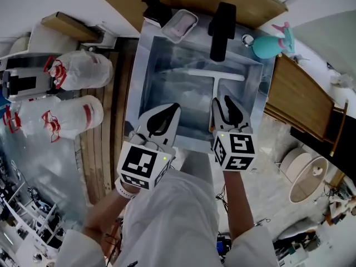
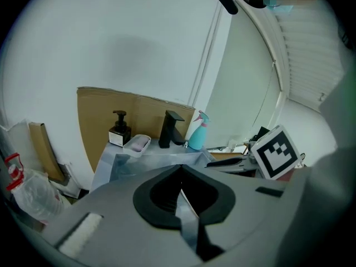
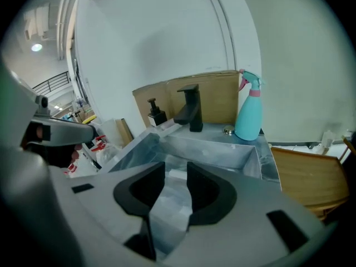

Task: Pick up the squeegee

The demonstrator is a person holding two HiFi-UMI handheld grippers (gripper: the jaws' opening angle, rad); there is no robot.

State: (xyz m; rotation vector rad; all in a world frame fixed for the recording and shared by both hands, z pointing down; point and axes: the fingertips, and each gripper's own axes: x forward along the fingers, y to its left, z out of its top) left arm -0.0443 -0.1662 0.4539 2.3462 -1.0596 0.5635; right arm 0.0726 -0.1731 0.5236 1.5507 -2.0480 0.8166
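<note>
Both grippers hang over the near rim of the marbled grey sink: left gripper pinched closed on nothing, right gripper spread apart, empty. White T-shaped squeegee lies flat in the basin just ahead of the right one, open room around it. Soap dish on the far rim holds 1 pinkish bar.

1 squeegee, 1 faucet, 1 spray btl, 2 bags, 2 hand-held grippers.

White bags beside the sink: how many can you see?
2. One white bag lies left of the sink, toward its far end; the second bag lies nearer the person. Others may be out of frame.
</note>
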